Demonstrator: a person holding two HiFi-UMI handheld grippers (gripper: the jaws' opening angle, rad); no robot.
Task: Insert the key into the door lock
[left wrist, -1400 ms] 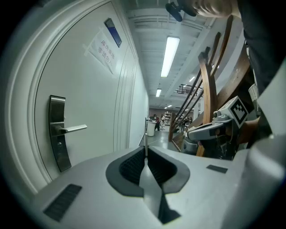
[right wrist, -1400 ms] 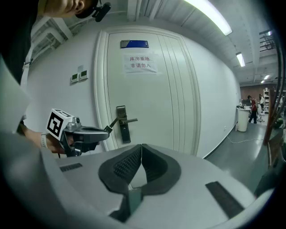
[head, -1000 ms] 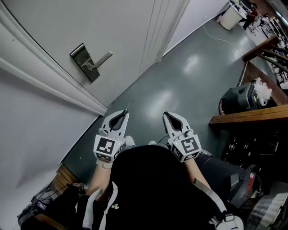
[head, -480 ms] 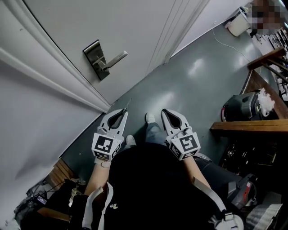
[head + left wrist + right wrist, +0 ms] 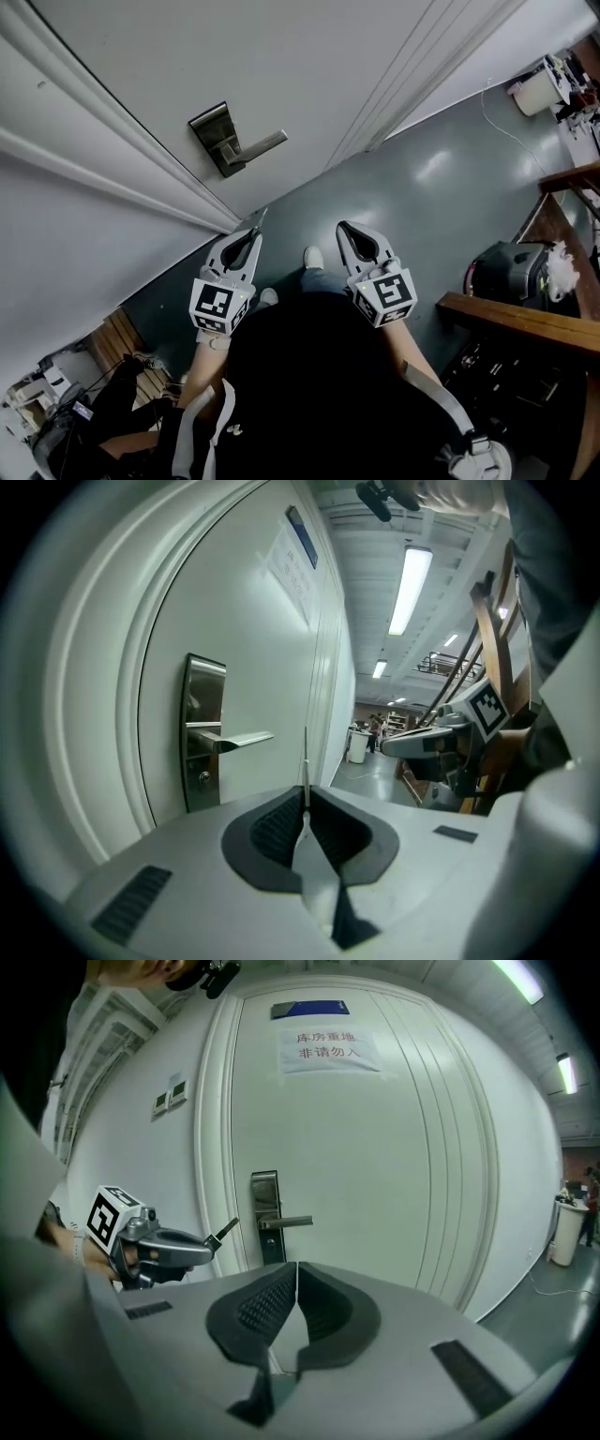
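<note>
Left hand-held gripper (image 5: 251,234): jaws closed on the key (image 5: 305,761), thin blade sticking out forward.
Right hand-held gripper (image 5: 349,232): jaws pressed together, nothing between them.
Door lock (image 5: 221,142): well apart from the key.

The left white-and-grey two-jaw gripper (image 5: 249,236) hangs below the brushed-steel lock plate (image 5: 216,139), well apart from it; its jaws pinch a thin metal key (image 5: 260,219), blade sticking out past the tips; the right white-and-grey gripper (image 5: 347,231) sits level, farther from that plate, jaws pressed together on nothing; the bare left forearm (image 5: 200,380) and right forearm (image 5: 411,359) run back to the torso.
</note>
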